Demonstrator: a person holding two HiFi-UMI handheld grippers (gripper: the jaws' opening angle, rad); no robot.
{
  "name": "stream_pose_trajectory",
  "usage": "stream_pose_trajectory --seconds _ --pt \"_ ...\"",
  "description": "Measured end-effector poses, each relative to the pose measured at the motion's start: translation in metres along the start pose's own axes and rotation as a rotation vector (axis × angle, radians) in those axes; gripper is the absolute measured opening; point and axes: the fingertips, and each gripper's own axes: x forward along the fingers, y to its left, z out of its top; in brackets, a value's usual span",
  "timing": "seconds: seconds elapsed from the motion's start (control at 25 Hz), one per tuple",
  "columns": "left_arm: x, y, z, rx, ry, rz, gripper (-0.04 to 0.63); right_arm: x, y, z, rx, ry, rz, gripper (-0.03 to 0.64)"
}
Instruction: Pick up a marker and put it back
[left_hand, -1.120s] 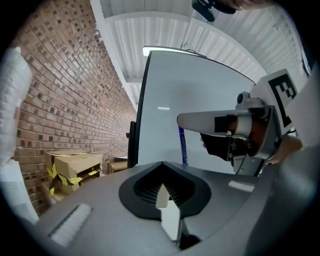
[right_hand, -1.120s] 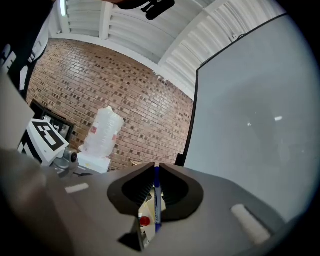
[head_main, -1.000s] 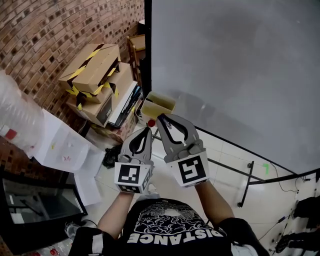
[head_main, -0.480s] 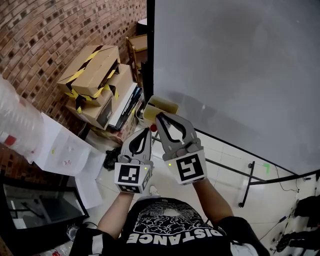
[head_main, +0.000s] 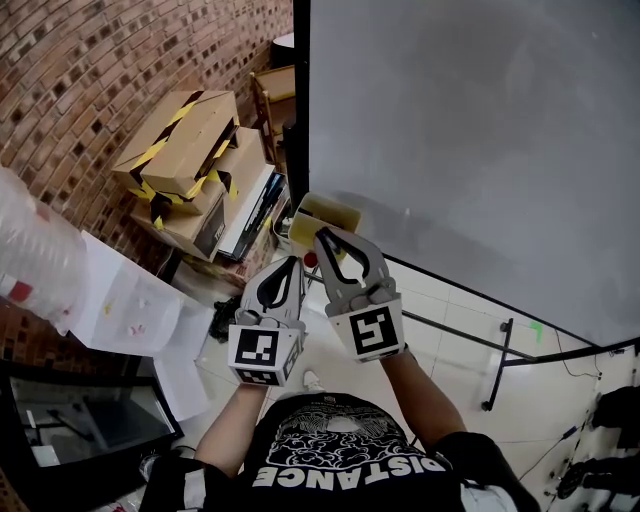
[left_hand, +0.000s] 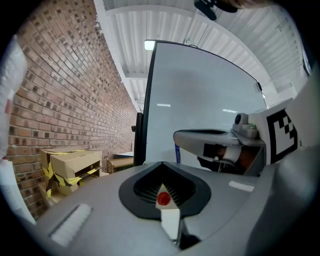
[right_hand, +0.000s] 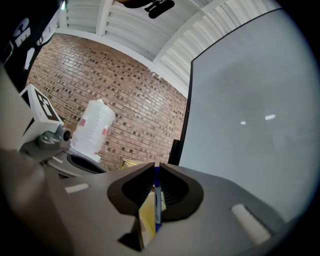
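Right gripper view shows your blue marker (right_hand: 157, 200) pinched between the closed jaws of the right gripper (right_hand: 156, 169). Only a thin strip of it shows, its long axis running along the seam toward the tips, just beside a yellow box (right_hand: 146, 217). In the head view that gripper hides the marker, and your left gripper (left_hand: 163, 170) has its jaws pressed together, empty, near the whiteboard (left_hand: 200, 100).

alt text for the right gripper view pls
The right hand-held gripper has its jaws closed on a blue marker, with a yellow box showing through the gap beyond it. A whiteboard fills the right side, and a brick wall with a white bag against it is on the left.
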Motion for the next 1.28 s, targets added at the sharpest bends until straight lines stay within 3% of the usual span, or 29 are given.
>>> stream_pose_trajectory --seconds 0.6,1.28 --pt "0.005 -0.014 -0.008 0.007 0.021 -0.026 0.006 -0.016 -0.006 -0.05 0.069 -0.006 -0.061 0.031" --pt "-0.002 -0.024 -0.009 0.014 0.029 -0.019 0.006 -0.036 -0.007 -0.067 0.07 0.043 -0.096 0.031"
